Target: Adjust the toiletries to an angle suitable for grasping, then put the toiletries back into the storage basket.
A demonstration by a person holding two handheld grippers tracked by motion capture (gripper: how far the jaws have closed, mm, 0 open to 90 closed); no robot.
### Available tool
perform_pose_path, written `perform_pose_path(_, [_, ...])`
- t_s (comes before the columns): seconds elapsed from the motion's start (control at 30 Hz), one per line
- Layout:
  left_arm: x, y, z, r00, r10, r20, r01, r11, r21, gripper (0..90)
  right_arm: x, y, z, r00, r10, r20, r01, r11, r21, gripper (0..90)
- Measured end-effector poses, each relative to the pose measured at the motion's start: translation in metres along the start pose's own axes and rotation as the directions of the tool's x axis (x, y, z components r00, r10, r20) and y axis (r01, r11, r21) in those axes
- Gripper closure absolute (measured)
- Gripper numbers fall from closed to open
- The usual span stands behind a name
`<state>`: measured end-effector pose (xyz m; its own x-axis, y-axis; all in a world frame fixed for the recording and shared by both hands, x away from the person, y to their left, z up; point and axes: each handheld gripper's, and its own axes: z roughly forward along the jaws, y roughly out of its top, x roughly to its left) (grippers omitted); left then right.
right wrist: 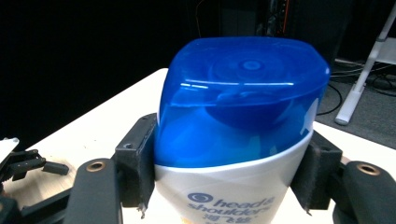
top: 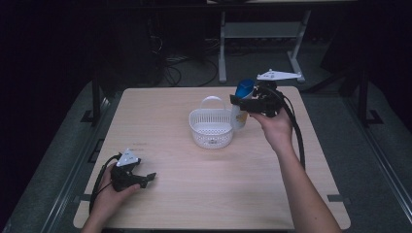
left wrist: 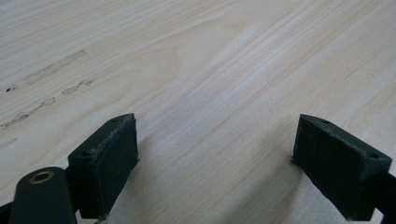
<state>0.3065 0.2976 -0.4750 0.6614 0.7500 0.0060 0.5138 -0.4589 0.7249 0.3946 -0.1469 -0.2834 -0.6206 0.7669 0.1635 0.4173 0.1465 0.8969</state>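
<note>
Right gripper (top: 241,103) clamps the shampoo bottle (top: 241,104) just under its blue cap — apparently upright (beside the basket (top: 211,127)).

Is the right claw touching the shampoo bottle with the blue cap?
Touching. In the right gripper view, both black jaws of the right claw press against the sides of the shampoo bottle, just under its blue cap, with no gap.

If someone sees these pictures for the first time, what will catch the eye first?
The shampoo bottle with its bright blue cap stands out most, clamped between the jaws of the right hand-held gripper at the far right of the table. Just to its left sits a white basket with a handle. The left hand-held gripper rests open at the near left corner, holding nothing.
</note>
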Motion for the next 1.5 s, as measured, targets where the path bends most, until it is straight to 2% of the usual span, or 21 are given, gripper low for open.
perform_pose_path(0.67, [-0.003, -0.001, -0.001, 0.9998, 0.011, 0.017, -0.011, 0.9999, 0.001, 13.7, 0.013, 0.016, 0.030, 0.9992, -0.028, -0.029, 0.029, 0.999, 0.016, 34.4])
perform_pose_path(1.1, [-0.004, -0.003, -0.003, 0.9996, 0.018, 0.019, -0.018, 0.9998, 0.000, 13.7, 0.016, 0.005, 0.046, 0.9987, -0.037, -0.036, 0.038, 0.998, 0.046, 34.4])
perform_pose_path(1.5, [-0.006, -0.004, -0.004, 0.9997, 0.017, 0.017, -0.017, 0.9998, 0.000, 13.7, 0.008, -0.007, 0.052, 0.9993, -0.023, -0.030, 0.025, 0.998, 0.065, 34.4])
